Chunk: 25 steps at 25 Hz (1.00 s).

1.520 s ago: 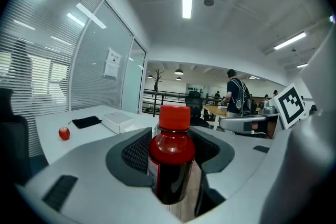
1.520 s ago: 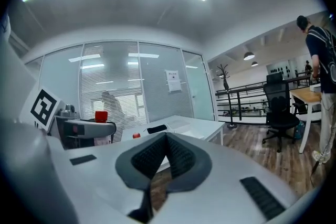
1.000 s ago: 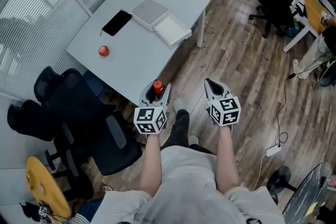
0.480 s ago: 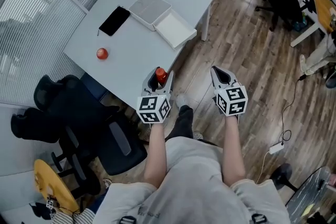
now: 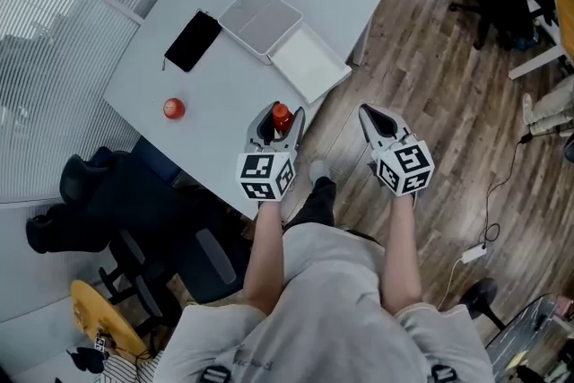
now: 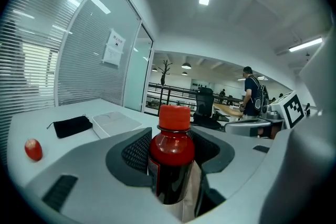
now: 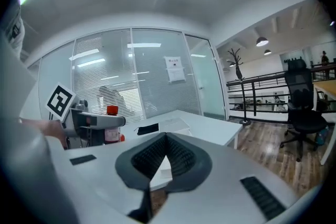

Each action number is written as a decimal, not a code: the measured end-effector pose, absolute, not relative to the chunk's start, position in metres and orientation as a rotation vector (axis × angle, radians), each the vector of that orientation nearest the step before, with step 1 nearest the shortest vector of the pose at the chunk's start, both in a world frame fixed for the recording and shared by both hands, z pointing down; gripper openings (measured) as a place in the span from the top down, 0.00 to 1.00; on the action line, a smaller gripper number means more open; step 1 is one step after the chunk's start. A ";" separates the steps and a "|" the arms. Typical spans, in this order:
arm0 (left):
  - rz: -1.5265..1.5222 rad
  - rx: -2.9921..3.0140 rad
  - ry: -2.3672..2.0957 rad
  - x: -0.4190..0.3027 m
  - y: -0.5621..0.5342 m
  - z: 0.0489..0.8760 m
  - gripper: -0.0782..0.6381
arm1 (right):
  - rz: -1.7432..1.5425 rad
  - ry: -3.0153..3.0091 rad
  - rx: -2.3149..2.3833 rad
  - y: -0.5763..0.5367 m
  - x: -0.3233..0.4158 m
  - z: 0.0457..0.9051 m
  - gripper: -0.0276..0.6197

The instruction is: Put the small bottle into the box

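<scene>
The small bottle (image 6: 170, 157) is held upright in the left gripper (image 5: 279, 125), whose jaws are closed on its dark body just below the red cap. It is carried over the near edge of the table (image 5: 170, 67), short of the box (image 5: 309, 65). The right gripper (image 5: 369, 115) is held over the floor beside the table, its jaws pressed together with nothing between them.

The step in hand is judged to be the carry to the box. The open white tray lies ahead of the bottle and a little to the right, with the grey lid (image 5: 260, 21) adjoining it on the far side, so the tray should be aimed for, not the lid. The bottle is best kept upright and the hold kept firm until its base is brought down inside the tray's walls. Only then should the jaws be eased apart.

The tray looks shallow and light. A tall bottle may topple there, or the tray may be nudged along the table, so a slow descent is advised. The small red ball (image 5: 173, 108) and the black flat item (image 5: 193, 40) lie well to the left, off the path.
</scene>
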<state>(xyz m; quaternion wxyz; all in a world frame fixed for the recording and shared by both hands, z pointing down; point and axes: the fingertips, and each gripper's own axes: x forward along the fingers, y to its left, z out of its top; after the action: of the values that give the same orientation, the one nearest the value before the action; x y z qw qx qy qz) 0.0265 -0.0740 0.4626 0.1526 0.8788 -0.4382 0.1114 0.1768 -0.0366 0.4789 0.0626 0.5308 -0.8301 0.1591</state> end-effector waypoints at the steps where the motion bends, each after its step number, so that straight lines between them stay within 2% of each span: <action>1: 0.323 2.521 -1.254 0.027 -0.089 0.464 0.57 | 0.465 -2.522 1.579 -0.051 0.173 0.478 0.93; 11: 0.300 2.520 -1.232 0.005 -0.216 0.465 0.57 | 0.473 -2.444 1.678 -0.184 0.163 0.484 0.93; 25: 0.292 2.471 -1.187 -0.009 -0.238 0.494 0.57 | 0.513 -2.374 1.608 -0.210 0.142 0.502 0.93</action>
<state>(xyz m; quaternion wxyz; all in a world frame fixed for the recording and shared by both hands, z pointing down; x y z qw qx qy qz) -0.0092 -0.2376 0.4943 0.1911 0.8797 -0.4228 0.1040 0.1415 -0.2096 0.5017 0.1142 0.5486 -0.8096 0.1749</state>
